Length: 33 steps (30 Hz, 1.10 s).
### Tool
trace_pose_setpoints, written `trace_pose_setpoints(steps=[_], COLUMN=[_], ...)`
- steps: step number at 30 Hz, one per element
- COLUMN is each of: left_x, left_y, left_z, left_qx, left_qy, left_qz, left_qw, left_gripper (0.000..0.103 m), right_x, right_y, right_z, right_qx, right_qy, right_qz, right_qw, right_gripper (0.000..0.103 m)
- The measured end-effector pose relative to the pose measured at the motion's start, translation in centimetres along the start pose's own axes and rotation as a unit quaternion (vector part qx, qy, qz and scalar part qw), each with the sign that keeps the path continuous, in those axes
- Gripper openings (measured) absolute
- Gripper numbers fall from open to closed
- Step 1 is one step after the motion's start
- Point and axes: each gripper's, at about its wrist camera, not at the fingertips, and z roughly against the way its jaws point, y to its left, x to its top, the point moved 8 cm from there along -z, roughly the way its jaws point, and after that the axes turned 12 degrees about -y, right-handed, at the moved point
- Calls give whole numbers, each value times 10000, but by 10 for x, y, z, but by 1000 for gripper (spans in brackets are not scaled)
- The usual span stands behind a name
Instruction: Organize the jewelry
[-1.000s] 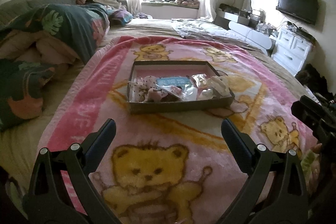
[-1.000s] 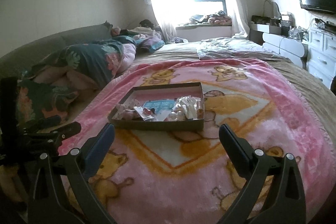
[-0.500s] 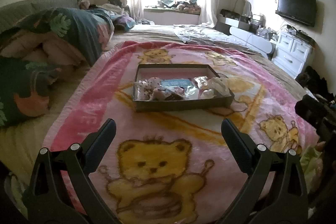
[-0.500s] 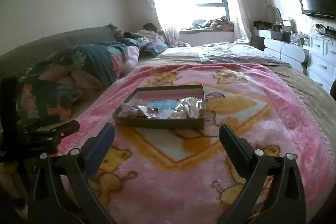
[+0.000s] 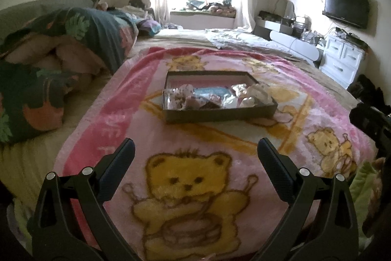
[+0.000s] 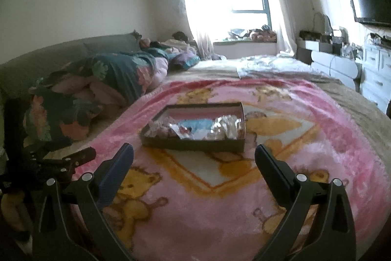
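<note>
Both the left gripper [image 5: 195, 155] and right gripper [image 6: 194, 160] are hovering with jaws released over the pink blanket [image 5: 220, 146], so the approach is best kept slow toward the jewelry box [image 5: 220, 111] sitting mid-bed [image 6: 354, 99], aiming for one packet.

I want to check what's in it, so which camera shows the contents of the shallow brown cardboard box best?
The left wrist view: the shallow brown cardboard box sits nearly centred, looked into from above, so the small plastic packets spread out. The right wrist view shows the same box from a lower angle, with the packets bunched and glare-washed.
</note>
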Motion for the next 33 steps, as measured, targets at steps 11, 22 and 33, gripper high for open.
trace_pose_setpoints(steps=[11,22,33], left_x=[-33,-35,-34], left_y=[2,2,2], left_z=[-36,-37,-35], left_qx=[-18,-6,-10], left_qy=[373,413,413], left_qz=[195,192,184], left_qw=[9991,9990,9990], left_gripper=[94,94,94], right_x=[-52,-56,-55], right_y=[-14,-12,-11], right_z=[-41,-45,-42], right_qx=[-243,-163,-159], right_qy=[574,686,652], right_qz=[-152,-72,-60], right_qw=[9979,9975,9977], right_gripper=[99,99,99])
